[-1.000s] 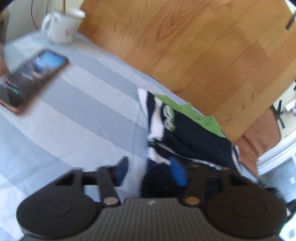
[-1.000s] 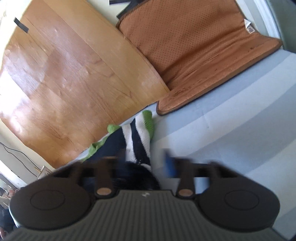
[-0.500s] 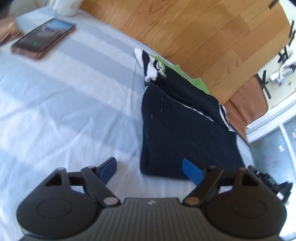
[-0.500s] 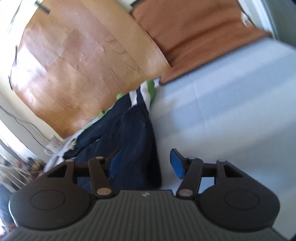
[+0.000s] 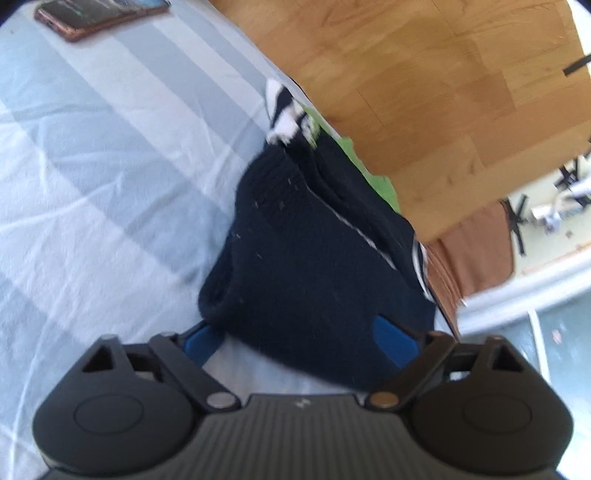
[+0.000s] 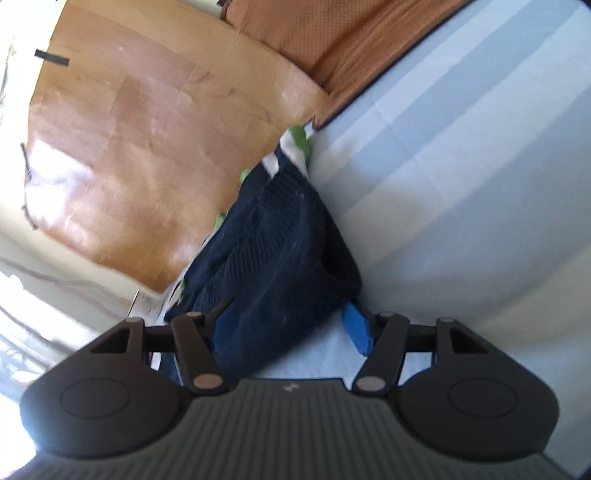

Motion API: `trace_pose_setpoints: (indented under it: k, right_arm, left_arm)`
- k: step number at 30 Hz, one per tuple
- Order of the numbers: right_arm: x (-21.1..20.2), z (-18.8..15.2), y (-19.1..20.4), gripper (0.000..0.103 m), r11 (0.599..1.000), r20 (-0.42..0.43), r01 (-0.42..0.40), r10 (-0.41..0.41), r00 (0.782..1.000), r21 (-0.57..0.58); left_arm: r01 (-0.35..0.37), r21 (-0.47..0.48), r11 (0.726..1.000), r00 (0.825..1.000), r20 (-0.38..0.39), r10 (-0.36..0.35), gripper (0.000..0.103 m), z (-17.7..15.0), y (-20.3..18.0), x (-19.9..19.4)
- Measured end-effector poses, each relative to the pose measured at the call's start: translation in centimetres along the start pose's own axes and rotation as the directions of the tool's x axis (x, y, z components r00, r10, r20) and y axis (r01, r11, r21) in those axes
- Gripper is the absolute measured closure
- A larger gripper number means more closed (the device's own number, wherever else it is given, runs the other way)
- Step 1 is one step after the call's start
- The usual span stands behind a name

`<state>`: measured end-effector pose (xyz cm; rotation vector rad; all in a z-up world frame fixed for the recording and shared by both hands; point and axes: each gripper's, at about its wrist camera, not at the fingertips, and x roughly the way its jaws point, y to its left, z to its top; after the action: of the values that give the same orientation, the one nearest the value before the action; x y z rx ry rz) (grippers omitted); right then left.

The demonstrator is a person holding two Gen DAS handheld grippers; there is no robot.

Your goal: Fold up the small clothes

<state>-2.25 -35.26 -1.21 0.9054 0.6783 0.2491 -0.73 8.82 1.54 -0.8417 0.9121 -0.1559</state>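
A folded dark navy knit garment point(image 5: 306, 266) lies on the blue-and-white striped sheet point(image 5: 92, 166), on top of a striped black, white and green garment point(image 5: 284, 110). My left gripper point(image 5: 295, 341) is open, its blue pads on either side of the navy garment's near edge. In the right wrist view the same navy garment point(image 6: 273, 251) lies by the bed's edge. My right gripper point(image 6: 288, 332) is open, with the garment's near corner between its fingers and the left pad partly hidden by cloth.
A phone point(image 5: 96, 14) lies on the sheet at the far left. The wooden floor point(image 5: 424, 92) runs along the bed's edge, with a brown mat point(image 6: 332, 44) on it. Bare striped sheet point(image 6: 461, 166) spreads to the right of the garment.
Both grippers have opened and drawn back from the navy garment. It now lies folded flat on the striped garment.
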Motion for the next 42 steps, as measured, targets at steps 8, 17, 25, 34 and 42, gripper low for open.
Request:
trace_pose_setpoints:
  k: [8, 17, 25, 34, 42]
  right_arm:
    - [-0.2, -0.5, -0.1, 0.092, 0.997, 0.037, 0.082, -0.082, 0.996, 0.007]
    - [-5.8, -5.3, 3.3, 0.092, 0.992, -0.002, 0.087, -0.087, 0.996, -0.096]
    - [-9.6, -5.6, 0.9, 0.067, 0.975, 0.050, 0.217, -0.214, 0.975, -0.050]
    - [-3.8, 6.4, 9.5, 0.067, 0.874, 0.115, 0.201, -0.167, 0.979, -0.443]
    - [15.0, 12.1, 14.3, 0.048, 0.840, -0.153, 0.098, -0.210, 0.966, -0.534]
  left_arm:
    - [-0.063, -0.078, 0.995, 0.997, -0.057, 0.058, 0.093, 2.0, 1.9, -0.1]
    - [-0.054, 0.065, 0.996, 0.998, -0.019, 0.055, 0.094, 1.2, 1.7, -6.2]
    - [-0.086, 0.124, 0.988, 0.991, -0.089, 0.098, 0.081, 0.4, 4.9, -7.2]
    - [-0.200, 0.536, 0.820, 0.979, 0.153, 0.138, 0.071, 9.2, -6.4, -4.5]
    - [-0.233, 0.722, 0.651, 0.964, 0.081, 0.255, 0.038, 13.3, -16.2, 15.0]
